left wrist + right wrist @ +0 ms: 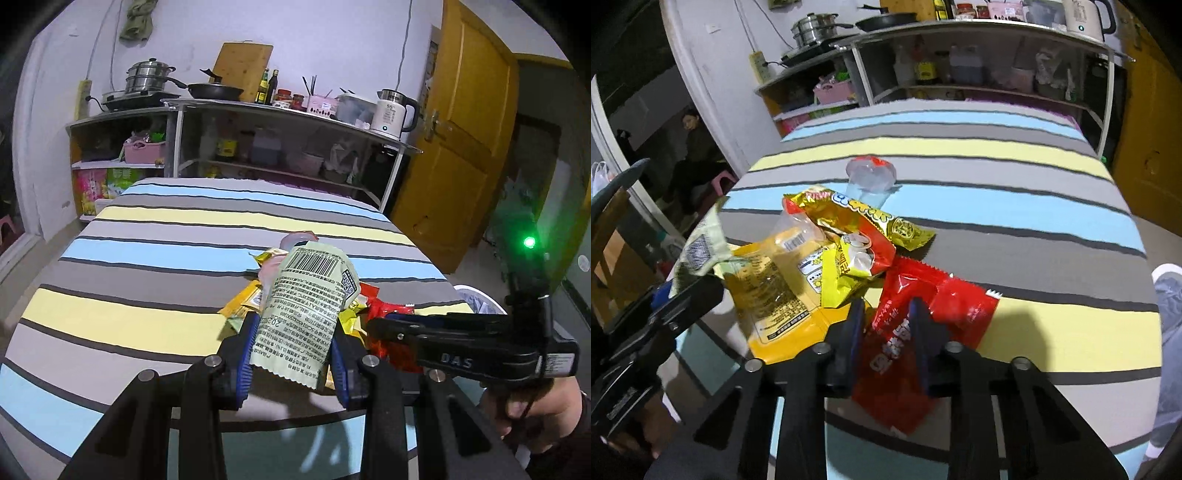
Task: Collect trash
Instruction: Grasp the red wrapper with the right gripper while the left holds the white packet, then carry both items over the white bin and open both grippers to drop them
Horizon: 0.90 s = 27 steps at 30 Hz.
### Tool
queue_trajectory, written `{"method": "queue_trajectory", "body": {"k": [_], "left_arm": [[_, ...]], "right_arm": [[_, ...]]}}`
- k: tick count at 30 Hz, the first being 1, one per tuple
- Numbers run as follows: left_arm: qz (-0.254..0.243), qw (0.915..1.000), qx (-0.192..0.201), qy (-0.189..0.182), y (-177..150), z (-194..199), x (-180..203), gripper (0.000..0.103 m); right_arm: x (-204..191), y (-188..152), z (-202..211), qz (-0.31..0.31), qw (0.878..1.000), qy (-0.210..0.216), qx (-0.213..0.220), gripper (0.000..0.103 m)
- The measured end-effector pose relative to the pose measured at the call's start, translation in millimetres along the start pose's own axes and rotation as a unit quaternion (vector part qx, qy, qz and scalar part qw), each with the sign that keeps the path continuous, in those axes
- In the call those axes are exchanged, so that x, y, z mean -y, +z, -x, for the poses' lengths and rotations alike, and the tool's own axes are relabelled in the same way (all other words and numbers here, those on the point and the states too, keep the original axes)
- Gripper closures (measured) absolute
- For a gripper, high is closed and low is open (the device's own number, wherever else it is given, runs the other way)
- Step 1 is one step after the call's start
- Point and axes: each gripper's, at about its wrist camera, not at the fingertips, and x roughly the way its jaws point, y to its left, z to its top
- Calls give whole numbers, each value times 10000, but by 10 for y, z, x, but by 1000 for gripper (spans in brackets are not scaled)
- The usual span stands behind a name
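My left gripper (293, 328) is shut on a pale green snack wrapper (308, 310) with a barcode and holds it up above the striped table (129, 258). The same wrapper shows at the left of the right wrist view (701, 249). My right gripper (884, 312) is shut on a red wrapper (923, 299) that lies at the near edge of the pile. The pile holds an orange-yellow bag (768, 295), a gold and red bag (849, 221), a small yellow packet (836, 275) and a clear plastic cup (870, 181).
A white trash bin (476, 299) with a liner stands by the table's right edge, also in the right wrist view (1169, 295). A shelf (280, 110) with pots, bottles and a kettle stands behind the table. A yellow door (465, 147) is to the right.
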Motion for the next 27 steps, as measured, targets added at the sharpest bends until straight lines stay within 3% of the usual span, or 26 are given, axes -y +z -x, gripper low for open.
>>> {"method": "queue_trajectory", "body": {"k": [3,7,27], "left_arm": [[2,10000,7,-19,-3,3,-12,68],[-40,10000,13,-76,-8,4,39,68],[-394,9983,1,-420,20,56,692,68]], "right_arm": [[-17,-5,19,86,9998,-176,-1,89],[-6,-46,82,166,9995,-272,2,94],[361,-320,984,-95,9962,-379,783,95]]}}
